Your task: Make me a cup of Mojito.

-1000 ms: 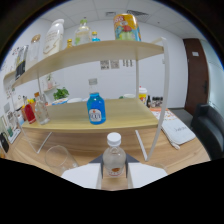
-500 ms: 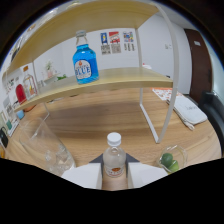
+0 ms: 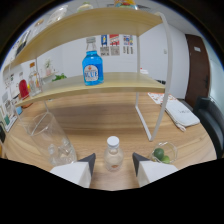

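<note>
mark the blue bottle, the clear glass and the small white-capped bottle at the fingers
blue bottle [image 3: 93, 70], gripper view, on its label, standing on the shelf.
clear glass [image 3: 47, 131], gripper view, on its side wall, on the table.
small white-capped bottle [image 3: 113, 156], gripper view, on its body, between the gripper [image 3: 114, 162] fingers.

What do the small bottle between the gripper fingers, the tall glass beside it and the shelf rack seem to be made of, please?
Small bottle: clear, likely plastic or glass, with a white cap; the background shows through it. The gripper fingers sit at either side of it.
Tall glass: transparent, shiny, probably glass; the tabletop shows through.
Shelf rack: pale wood-look boards on thin white legs, probably painted metal.
</note>
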Demonstrator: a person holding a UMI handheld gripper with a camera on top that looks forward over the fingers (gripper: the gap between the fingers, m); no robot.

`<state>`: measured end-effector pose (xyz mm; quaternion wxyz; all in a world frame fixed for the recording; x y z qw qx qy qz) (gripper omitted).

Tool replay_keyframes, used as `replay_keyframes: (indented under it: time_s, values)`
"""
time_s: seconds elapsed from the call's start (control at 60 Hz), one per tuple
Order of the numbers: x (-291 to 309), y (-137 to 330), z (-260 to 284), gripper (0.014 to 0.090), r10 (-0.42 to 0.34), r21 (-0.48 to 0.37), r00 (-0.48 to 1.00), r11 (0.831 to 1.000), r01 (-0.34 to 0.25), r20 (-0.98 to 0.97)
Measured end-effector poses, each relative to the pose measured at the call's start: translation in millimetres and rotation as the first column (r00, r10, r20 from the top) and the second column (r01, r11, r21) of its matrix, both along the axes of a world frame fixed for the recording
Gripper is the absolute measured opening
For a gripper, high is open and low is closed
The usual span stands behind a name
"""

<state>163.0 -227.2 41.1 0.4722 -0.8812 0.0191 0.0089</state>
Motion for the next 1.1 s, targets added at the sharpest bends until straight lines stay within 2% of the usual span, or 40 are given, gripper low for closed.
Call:
replay_keyframes:
  time_s: [0.083,0.183,0.35,0.5,0.683,0.783,0.933,1.1]
  values:
    - [0.0,-8.9,20.2,0.0812,-0.022,0.018,1.000,1.000,0.022,0.000]
    - [-6.2,-20.7,54.5,0.0856,-0.048,0.065,0.999,0.997,0.048,-0.010]
    - [-35.8,-50.5,99.7,0.0850,-0.066,0.113,0.998,0.991,0.066,-0.003]
    - [-80.1,-80.0,107.8,0.0851,-0.062,0.099,0.998,0.993,0.063,-0.007]
    - [-143.1,-99.8,100.9,0.0850,-0.028,0.045,0.999,0.999,0.029,-0.022]
    - [-179.0,-95.5,119.5,0.0850,0.002,0.057,1.000,0.998,0.000,-0.025]
    - [-231.1,-74.1,176.7,0.0853,0.052,0.134,0.999,0.990,-0.049,-0.013]
    - [-276.7,-43.5,259.0,0.0855,0.085,0.259,0.996,0.962,-0.085,0.013]
